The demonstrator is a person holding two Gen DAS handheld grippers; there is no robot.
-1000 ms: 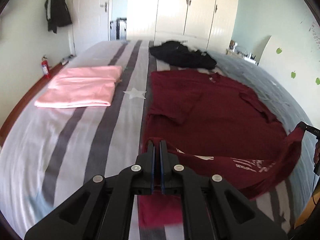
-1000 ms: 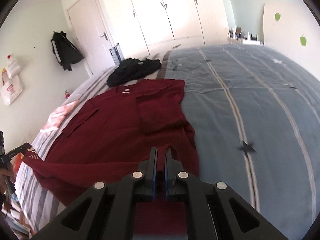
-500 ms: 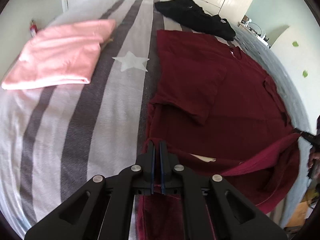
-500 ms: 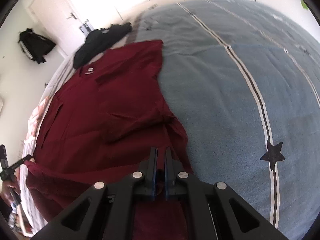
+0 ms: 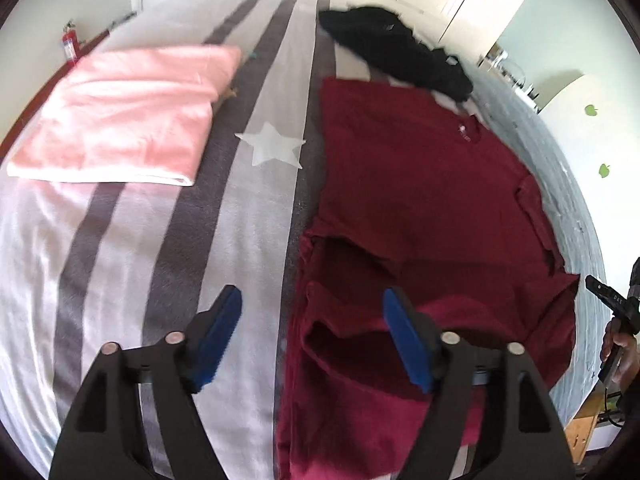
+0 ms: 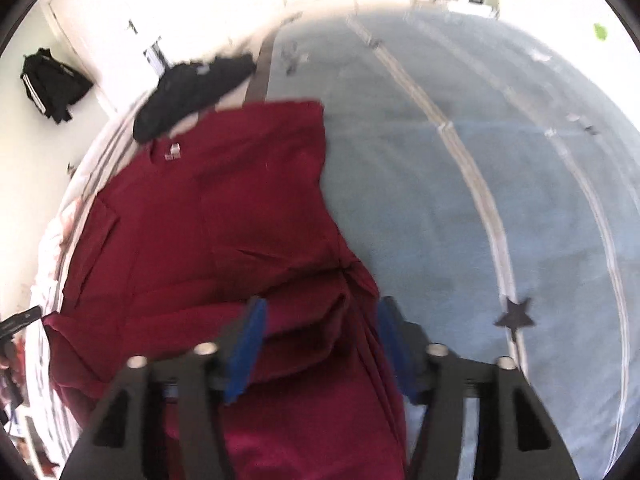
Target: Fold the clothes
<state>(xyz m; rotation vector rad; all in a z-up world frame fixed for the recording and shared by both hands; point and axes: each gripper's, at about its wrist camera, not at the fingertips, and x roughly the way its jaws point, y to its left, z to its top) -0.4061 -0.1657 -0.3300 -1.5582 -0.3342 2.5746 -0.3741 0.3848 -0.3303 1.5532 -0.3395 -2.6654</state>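
A dark red shirt point(image 5: 420, 200) lies spread on the bed point(image 5: 132, 264), its collar toward the far end and its lower part doubled up over the body near the cameras, with loose folds along the near edge. The left gripper point(image 5: 312, 334) hangs above the shirt's left edge, jaws opening and already wide apart; the blue pads point(image 5: 406, 344) press on nothing, and the cloth below them lies slack on the cover. The right gripper point(image 6: 320, 338) hangs above the shirt's right edge, jaws likewise opening; a bunched fold of the shirt sits between its fingers, but the pads stand clear of it. The right wrist view is blurred. A folded pink garment point(image 5: 124, 116) rests on the striped side of the bed, well apart from the shirt, with a white star point(image 5: 272, 148) printed on the cover between them. A crumpled black garment point(image 5: 396, 52) lies just beyond the shirt's collar. A red fire extinguisher point(image 5: 69, 46) stands against the wall, left of the bed
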